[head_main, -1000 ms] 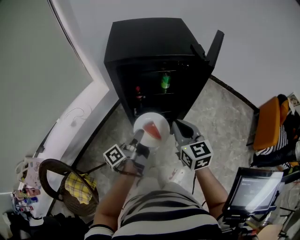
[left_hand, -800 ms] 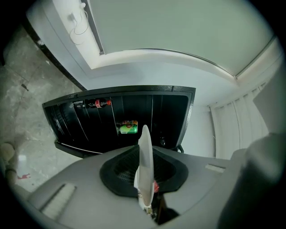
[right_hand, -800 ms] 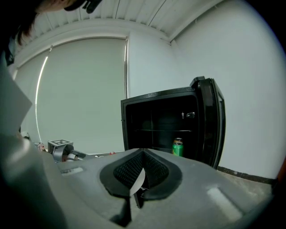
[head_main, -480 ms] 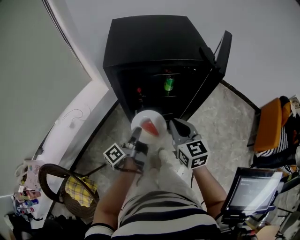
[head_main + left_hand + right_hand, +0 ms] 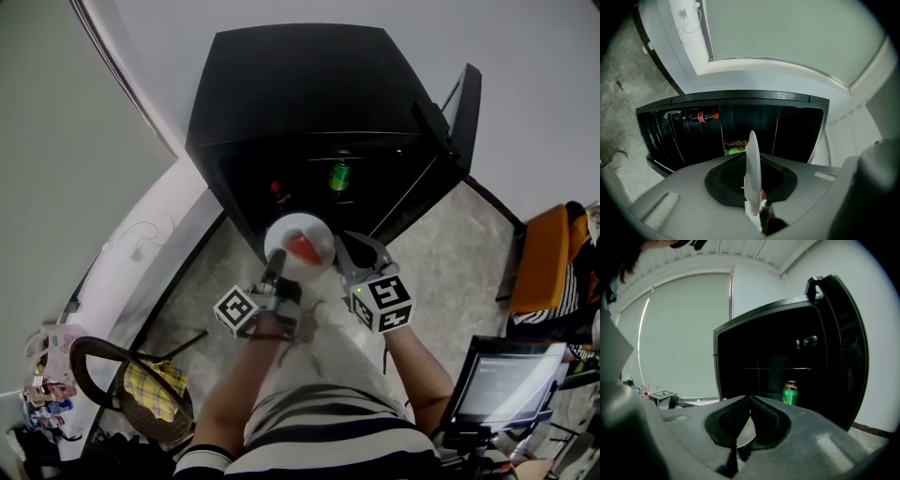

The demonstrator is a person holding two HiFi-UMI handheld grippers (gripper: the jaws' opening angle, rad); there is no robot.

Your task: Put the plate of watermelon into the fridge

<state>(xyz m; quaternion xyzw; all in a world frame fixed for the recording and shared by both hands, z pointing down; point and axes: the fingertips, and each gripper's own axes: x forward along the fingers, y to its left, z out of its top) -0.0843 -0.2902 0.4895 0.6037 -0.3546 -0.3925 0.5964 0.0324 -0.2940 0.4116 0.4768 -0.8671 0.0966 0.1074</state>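
From the head view, a black fridge [image 5: 300,84] stands against the wall with its door [image 5: 464,103] swung open to the right. A green can [image 5: 339,175] and a red-capped bottle [image 5: 278,194] sit inside the dark cabinet. Just in front of the opening, low over the stone floor [image 5: 441,234], is the white plate [image 5: 298,220] with a red watermelon [image 5: 302,247] slice on it. The left hand-held gripper [image 5: 275,265] reaches the plate's near edge. The right hand-held gripper [image 5: 342,251] lies just beside the plate's right edge, and both point toward the fridge. In the left gripper view the scene is turned on its side. The plate stands edge-on between the jaws, which are clamped narrowly on its rim. A bit of red fruit shows at the base of the jaws, and the bottle and can show in the fridge beyond. In the right gripper view the scene is upright. The jaw tips meet and nothing is pinched between them. A white sliver of the plate shows through the gap below the tips. The open fridge fills the view ahead, with the can on its shelf to the right.
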